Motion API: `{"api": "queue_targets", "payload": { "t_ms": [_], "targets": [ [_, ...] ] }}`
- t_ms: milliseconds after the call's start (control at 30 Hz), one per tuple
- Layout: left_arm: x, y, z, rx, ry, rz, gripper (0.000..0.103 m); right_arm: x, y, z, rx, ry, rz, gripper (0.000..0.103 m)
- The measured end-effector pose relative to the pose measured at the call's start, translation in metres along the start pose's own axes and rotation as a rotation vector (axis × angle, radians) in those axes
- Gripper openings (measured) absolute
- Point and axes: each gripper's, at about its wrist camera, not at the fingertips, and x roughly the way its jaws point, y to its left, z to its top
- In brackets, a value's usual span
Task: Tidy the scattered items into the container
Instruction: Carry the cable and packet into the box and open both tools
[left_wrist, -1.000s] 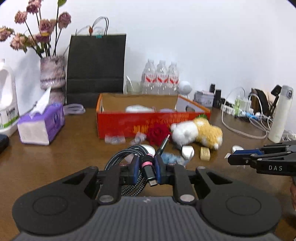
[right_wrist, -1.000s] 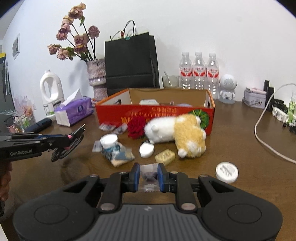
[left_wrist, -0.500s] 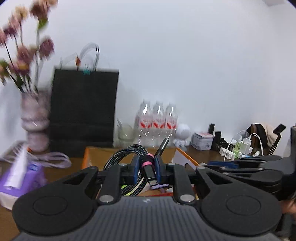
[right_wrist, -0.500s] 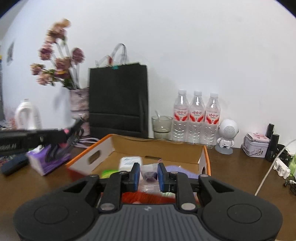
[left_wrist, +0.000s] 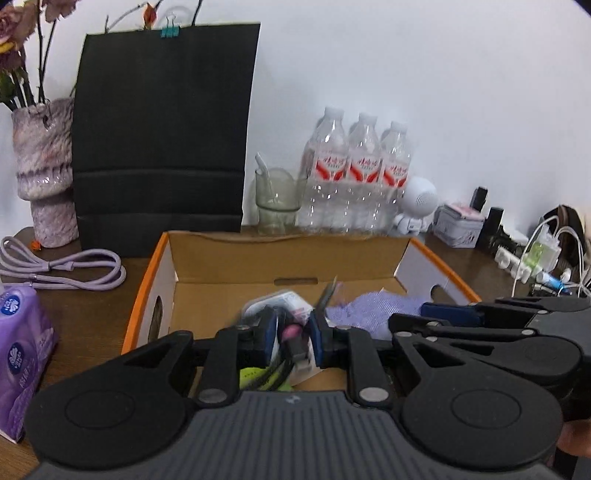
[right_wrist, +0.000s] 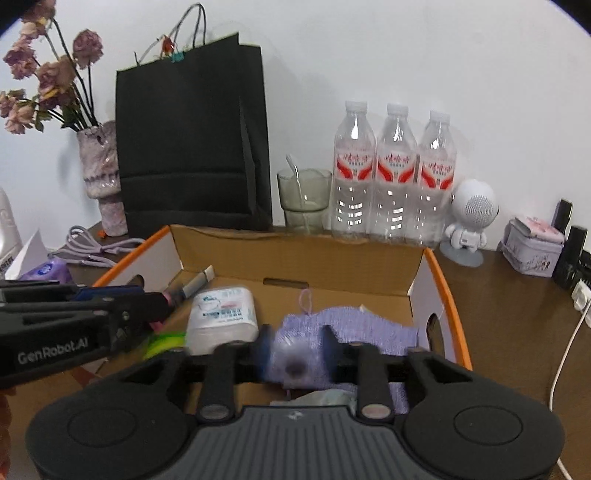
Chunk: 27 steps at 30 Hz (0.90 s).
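**Both grippers let go over the box**

And there's the release! A second ago both hands were out over the scattered pile on the table, each clamped tight on its catch; now both sit above the open cardboard box (left_wrist: 436, 254), and the jaws are opening on both sides at once.

The left gripper (left_wrist: 291, 338) is parting around the braided charging cable (left_wrist: 293, 345). The plug with its pink collar is between the fingers, tilted and blurred, and the pads look clear of it, so I read it as dropping. Its coil trails below the fingers, down toward the box floor.

The right gripper (right_wrist: 295, 354), just beside it, is spreading too. A small clear packet (right_wrist: 293, 363) sits between the fingers, badly smeared by motion; it appears loose rather than pinched.

Beyond the fingertips, already in the box: a white tissue pack (right_wrist: 221, 317), a purple knit cloth (right_wrist: 354, 328) and something yellow-green (right_wrist: 164, 341) near the left fingers.

So that's two more items about to land inside, by my judgement. The rest of the pile lies out of view behind the grippers, and the job likely needs more trips.
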Motion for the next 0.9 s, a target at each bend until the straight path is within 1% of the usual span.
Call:
{"api": "queue_targets", "payload": {
  "t_ms": [33, 67, 100, 133, 167, 200, 233, 467, 533, 633, 733, 833, 900],
  "targets": [
    [0.002, 0.002, 0.000, -0.014, 0.012, 0.017, 0.056, 0.002, -0.001, 0.000, 0.007, 0.011, -0.024, 0.075],
    [0.002, 0.004, 0.001, -0.031, 0.021, 0.040, 0.074, 0.004, -0.003, 0.000, 0.012, 0.020, -0.048, 0.077],
    [0.002, 0.007, 0.002, -0.044, 0.025, 0.054, 0.084, 0.004, -0.006, 0.000, 0.020, 0.026, -0.051, 0.080],
    [0.000, 0.009, 0.003, -0.052, 0.018, 0.062, 0.098, 0.004, -0.009, 0.000, 0.035, 0.030, -0.040, 0.087],
    [-0.003, 0.012, 0.004, -0.058, 0.007, 0.063, 0.103, 0.003, -0.014, 0.001, 0.056, 0.035, -0.026, 0.092],
    [-0.005, 0.013, 0.004, -0.063, 0.001, 0.057, 0.103, 0.002, -0.017, 0.002, 0.072, 0.038, -0.016, 0.101],
    [-0.007, 0.015, 0.005, -0.067, 0.002, 0.049, 0.103, 0.001, -0.019, 0.002, 0.080, 0.039, -0.013, 0.103],
    [-0.026, 0.016, 0.007, -0.088, 0.007, 0.036, 0.103, -0.021, -0.016, 0.006, 0.064, 0.026, 0.003, 0.103],
    [-0.039, 0.015, 0.007, -0.090, -0.004, 0.024, 0.103, -0.034, -0.015, 0.005, 0.059, 0.014, 0.016, 0.103],
    [-0.065, 0.011, 0.002, -0.065, -0.030, 0.005, 0.103, -0.058, -0.013, 0.000, 0.034, -0.012, 0.026, 0.103],
    [-0.091, 0.007, -0.012, -0.022, -0.045, 0.006, 0.103, -0.086, -0.010, -0.016, 0.008, -0.041, 0.040, 0.103],
    [-0.115, 0.010, -0.036, -0.027, -0.092, 0.039, 0.103, -0.108, -0.009, -0.039, -0.003, -0.055, 0.056, 0.103],
    [-0.124, 0.011, -0.053, -0.025, -0.079, 0.028, 0.103, -0.119, -0.009, -0.058, -0.015, -0.048, 0.066, 0.103]
  ]
}}
